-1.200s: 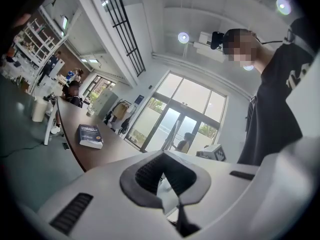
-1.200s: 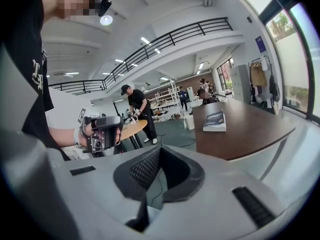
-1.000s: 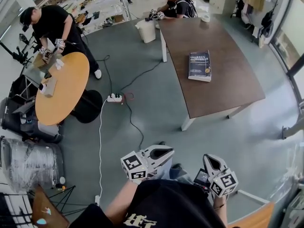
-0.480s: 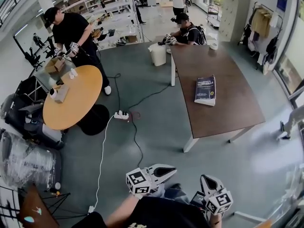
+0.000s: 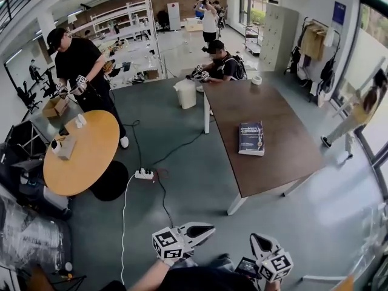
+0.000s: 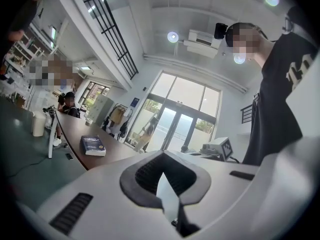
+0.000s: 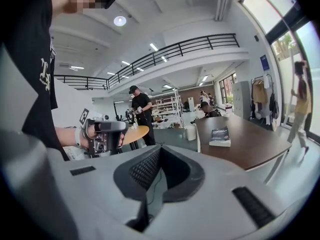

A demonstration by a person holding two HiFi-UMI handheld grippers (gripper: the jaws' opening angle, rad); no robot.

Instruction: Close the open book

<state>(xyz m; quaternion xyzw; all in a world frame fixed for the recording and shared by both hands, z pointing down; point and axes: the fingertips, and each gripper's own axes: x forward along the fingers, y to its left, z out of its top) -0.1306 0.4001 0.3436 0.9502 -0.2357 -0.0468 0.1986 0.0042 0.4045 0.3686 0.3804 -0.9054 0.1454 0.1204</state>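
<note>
— How many books?

— One book. It lies flat on the brown rectangular bench, near the long edge that faces the open floor and about halfway along it.

— What does it look like?

— It is closed. It has a dark blue cover with pale lettering, too small to read, and a pale block of pages shows along the near edge. It looks fairly thick.

— And the grippers?

— There are two, both low in the head view, close to the wearer and well apart from the book. The left gripper has its fingers pressed together with nothing between them. The right gripper is the same.

— Any other benches?

— One more, a round bench off to the left. I can make out four other people. One is seated at the far end of the book's bench.
</note>
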